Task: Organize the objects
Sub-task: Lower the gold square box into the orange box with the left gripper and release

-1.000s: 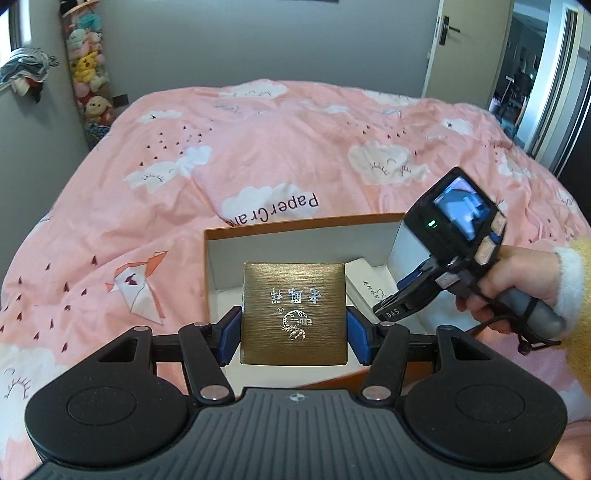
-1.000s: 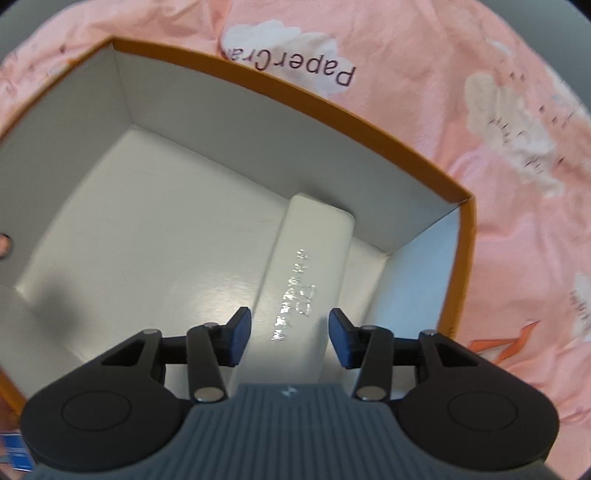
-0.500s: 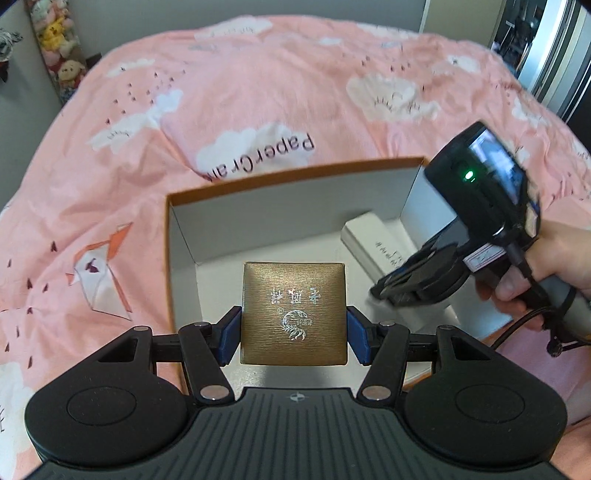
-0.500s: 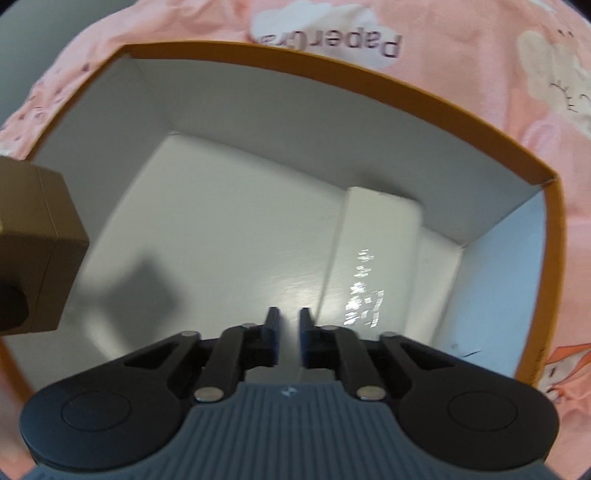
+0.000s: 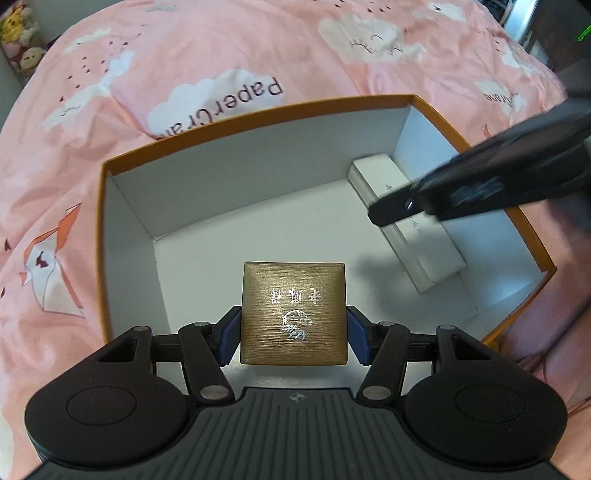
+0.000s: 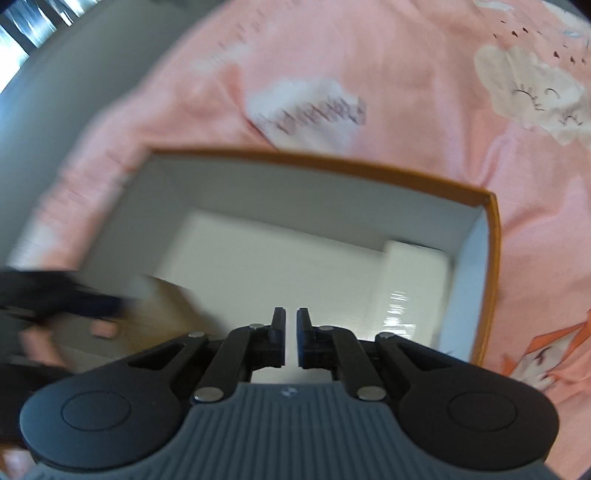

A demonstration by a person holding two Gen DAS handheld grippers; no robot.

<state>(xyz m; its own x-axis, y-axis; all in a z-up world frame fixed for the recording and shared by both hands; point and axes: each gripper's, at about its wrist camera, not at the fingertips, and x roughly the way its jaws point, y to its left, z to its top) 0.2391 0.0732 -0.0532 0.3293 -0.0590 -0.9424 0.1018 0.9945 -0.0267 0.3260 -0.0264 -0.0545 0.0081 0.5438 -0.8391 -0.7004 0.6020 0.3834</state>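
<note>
My left gripper (image 5: 293, 338) is shut on a square gold box (image 5: 293, 314) with silver characters and holds it over the near left part of an open orange-rimmed box (image 5: 258, 110) with a white inside. A long white box (image 5: 436, 251) lies along the right wall inside it. My right gripper (image 6: 290, 326) has its jaws nearly together and holds nothing, above the near edge of the orange box (image 6: 493, 258); it shows blurred in the left wrist view (image 5: 391, 212). The white box (image 6: 413, 291) and the blurred gold box (image 6: 162, 306) show in the right wrist view.
The orange box sits on a pink bedspread (image 5: 221, 55) with cloud and paper-crane prints. Plush toys (image 5: 18, 26) stand at the far left by the wall. A doorway lies at the far right.
My left gripper has carried the gold box down and forward over the orange box. My right gripper let go of the white box, closed, and has pulled back and up.
</note>
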